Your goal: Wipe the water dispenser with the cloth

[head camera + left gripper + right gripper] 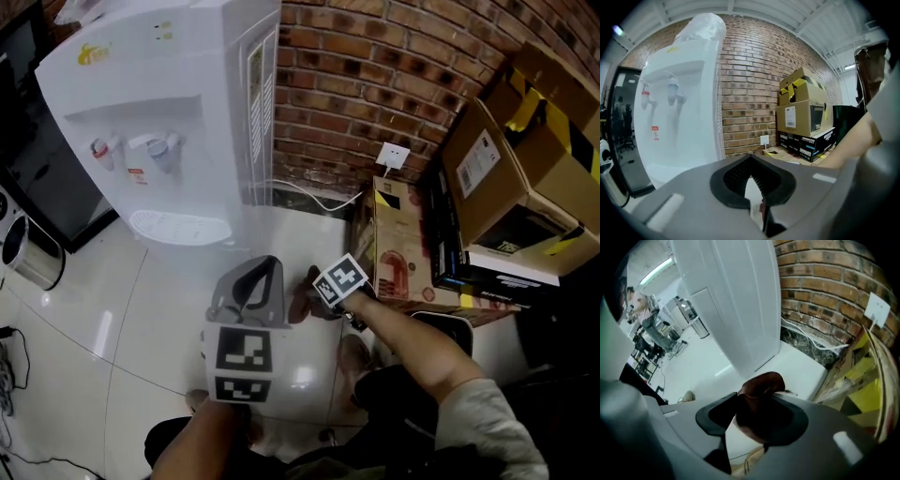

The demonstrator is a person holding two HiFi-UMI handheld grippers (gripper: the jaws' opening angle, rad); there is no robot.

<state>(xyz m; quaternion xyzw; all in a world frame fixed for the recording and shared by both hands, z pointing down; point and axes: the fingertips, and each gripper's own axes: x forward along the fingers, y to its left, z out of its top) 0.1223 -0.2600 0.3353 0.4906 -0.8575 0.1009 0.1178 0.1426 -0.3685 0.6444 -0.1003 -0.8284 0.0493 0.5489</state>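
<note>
Cloth first: the dark reddish-brown cloth (759,385) sits bunched between the jaws of my right hand-held gripper (751,404). Those jaws stand apart around it, and the fabric spills out past the tips. That hand-held gripper points steeply down at the glossy white tiled floor (141,319). The tall white plastic water dispenser (159,112) rises just ahead of it and to its left, clear of the cloth, with the red brick wall (375,84) beyond. My left hand-held gripper (751,161) is held nearly level, its jaw tips closed together on nothing. The dispenser's tap side stands ahead of it and to its left. To the right of both hand-held grippers, brown cardboard boxes (525,159) are stacked against the wall.
</note>
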